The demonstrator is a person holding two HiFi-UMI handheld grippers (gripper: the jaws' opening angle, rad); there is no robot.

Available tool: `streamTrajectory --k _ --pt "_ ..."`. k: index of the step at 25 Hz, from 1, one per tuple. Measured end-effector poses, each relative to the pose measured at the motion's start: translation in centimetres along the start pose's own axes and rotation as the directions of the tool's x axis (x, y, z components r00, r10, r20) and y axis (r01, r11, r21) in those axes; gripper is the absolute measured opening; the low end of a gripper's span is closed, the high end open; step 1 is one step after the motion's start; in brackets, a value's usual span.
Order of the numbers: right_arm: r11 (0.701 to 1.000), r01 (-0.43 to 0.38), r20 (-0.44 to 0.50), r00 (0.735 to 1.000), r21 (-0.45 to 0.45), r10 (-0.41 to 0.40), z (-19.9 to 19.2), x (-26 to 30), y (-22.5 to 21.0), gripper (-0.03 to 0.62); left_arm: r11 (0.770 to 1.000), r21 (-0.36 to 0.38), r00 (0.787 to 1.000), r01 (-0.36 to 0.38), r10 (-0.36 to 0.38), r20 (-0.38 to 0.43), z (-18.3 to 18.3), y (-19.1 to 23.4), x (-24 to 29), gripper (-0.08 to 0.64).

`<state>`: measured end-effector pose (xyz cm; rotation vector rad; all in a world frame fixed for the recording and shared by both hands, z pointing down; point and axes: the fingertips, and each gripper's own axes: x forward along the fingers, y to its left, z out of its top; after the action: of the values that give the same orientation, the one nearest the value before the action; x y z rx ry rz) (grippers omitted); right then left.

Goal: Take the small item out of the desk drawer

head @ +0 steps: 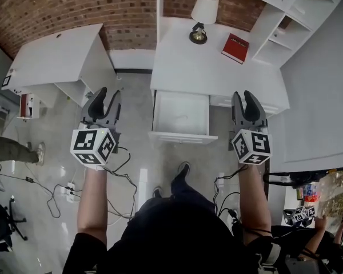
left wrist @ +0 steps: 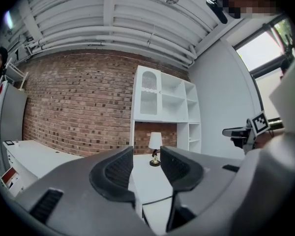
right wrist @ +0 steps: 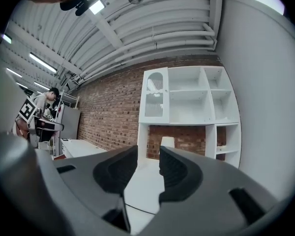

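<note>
We hold the left gripper (head: 107, 93) and right gripper (head: 243, 95) released, empty, either side of the open drawer (head: 180, 116)

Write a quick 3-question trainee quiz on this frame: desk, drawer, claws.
1. True or false: the drawer of the desk is pulled open.
2. Which thing lies on the desk top to the right of the lamp in the head view? A) a red book B) a mug C) a laptop
3. Fill in: the left claw and the right claw both have jaws that stand ___, with nothing between them.

Key: 1 true; 2 A; 3 apart (open).
</note>
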<state>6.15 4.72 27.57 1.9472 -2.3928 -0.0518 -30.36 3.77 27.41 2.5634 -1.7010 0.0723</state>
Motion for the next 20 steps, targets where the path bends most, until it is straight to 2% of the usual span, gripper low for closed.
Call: streamTrajectory --k 5,10,20 --pt "0.999 -0.044 -0.028 0.999 0.012 0.045 -1.8 5.6 -2.6 0.137 0.999 0.002 0.999 -0.037 0.037 -0.039 -0.9 0.4 5.1 0.161" --pt "0.996 -0.077 -0.053 0.995 0.039 0.079 -4.1 9.7 -4.8 0.138 0.998 0.054 0.993 -0.024 0.030 -0.114 -3.0 -0.9 9.9 0.163" --pt "0.992 -0.106 -0.113 0.987 0.074 0.114 -8.0 13.3 -8.2 0.135 0.990 0.070 0.950 0.119 -0.093 -0.298 -10.9 -5.0 17.1 0.166"
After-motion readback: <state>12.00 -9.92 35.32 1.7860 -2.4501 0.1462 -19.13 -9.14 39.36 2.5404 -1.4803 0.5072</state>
